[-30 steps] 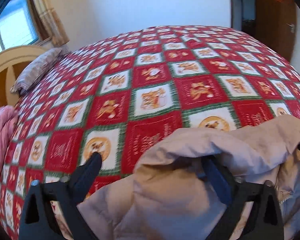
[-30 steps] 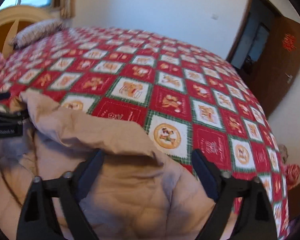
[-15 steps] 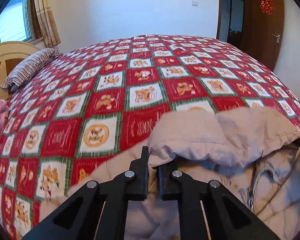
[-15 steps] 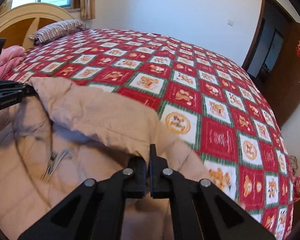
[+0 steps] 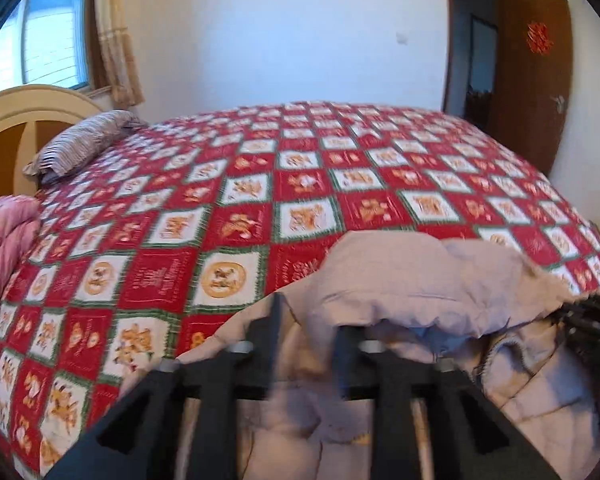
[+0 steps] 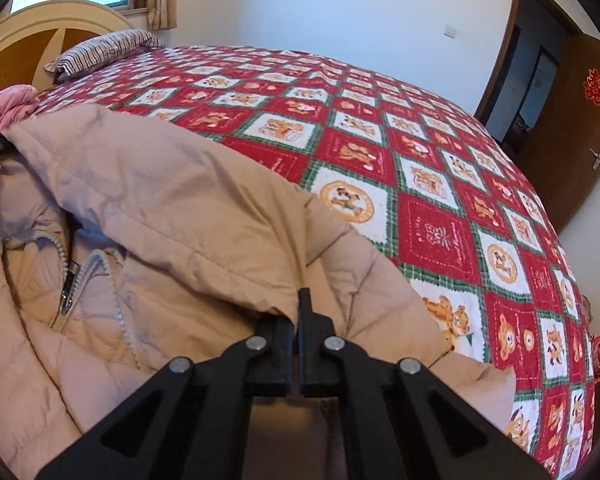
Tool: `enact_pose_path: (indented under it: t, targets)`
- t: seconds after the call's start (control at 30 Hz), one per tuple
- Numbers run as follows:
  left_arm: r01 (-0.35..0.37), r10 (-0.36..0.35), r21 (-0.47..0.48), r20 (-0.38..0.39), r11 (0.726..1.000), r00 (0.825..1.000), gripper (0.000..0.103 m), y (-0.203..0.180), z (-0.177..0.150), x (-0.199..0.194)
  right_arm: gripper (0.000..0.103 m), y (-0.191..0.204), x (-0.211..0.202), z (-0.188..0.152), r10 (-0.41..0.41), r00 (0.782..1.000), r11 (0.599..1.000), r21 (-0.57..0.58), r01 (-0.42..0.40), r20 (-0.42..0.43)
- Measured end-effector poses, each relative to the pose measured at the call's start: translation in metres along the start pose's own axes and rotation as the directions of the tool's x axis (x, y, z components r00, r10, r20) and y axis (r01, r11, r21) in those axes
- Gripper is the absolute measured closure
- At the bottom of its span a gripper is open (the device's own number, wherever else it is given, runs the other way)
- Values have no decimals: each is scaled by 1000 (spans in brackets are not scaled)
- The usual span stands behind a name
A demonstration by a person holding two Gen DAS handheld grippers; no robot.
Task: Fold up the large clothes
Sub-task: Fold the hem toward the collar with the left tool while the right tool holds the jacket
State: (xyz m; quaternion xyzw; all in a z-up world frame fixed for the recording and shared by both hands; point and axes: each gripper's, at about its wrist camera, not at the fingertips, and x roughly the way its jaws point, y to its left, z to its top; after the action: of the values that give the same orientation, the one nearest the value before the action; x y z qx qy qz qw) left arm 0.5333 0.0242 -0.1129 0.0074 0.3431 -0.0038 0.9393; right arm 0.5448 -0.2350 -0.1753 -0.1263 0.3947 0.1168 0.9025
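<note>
Left tongs [image 5: 306, 336], clamped on jacket [image 6: 172, 200] half a second ago, now apart, blurred: fold edge released. Right tongs [image 6: 299, 312] together, pinching jacket's folded flap. Jacket lies on bed [image 6: 440, 184], near edge; fold likely being set down.

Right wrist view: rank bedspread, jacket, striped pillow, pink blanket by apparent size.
1. bedspread and jacket: about equal in frame; the jacket is nearer the camera, so unsure.
2. striped pillow.
3. pink blanket, only partly in view at the edge.
</note>
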Motion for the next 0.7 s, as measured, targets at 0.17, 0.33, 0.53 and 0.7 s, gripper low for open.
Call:
enact_pose_path:
  t: [0.17, 0.33, 0.53, 0.7]
  targets:
    - [-60, 70, -94, 112, 994, 991, 20, 5, 15, -21, 101, 3, -3, -2, -2, 1000, 1000, -10, 2, 14]
    - [-155, 160, -91, 50, 984, 986, 20, -16, 43, 19, 101, 2, -3, -3, 5, 1000, 1000, -10, -5, 30]
    - [-291, 281, -32, -174, 956, 944, 20, -17, 4, 90, 101, -4, -4, -5, 4, 1000, 1000, 9, -4, 27]
    - [-262, 253, -27, -184, 965, 950, 19, -15, -25, 97, 101, -6, 3, -8, 12, 1000, 1000, 7, -12, 10]
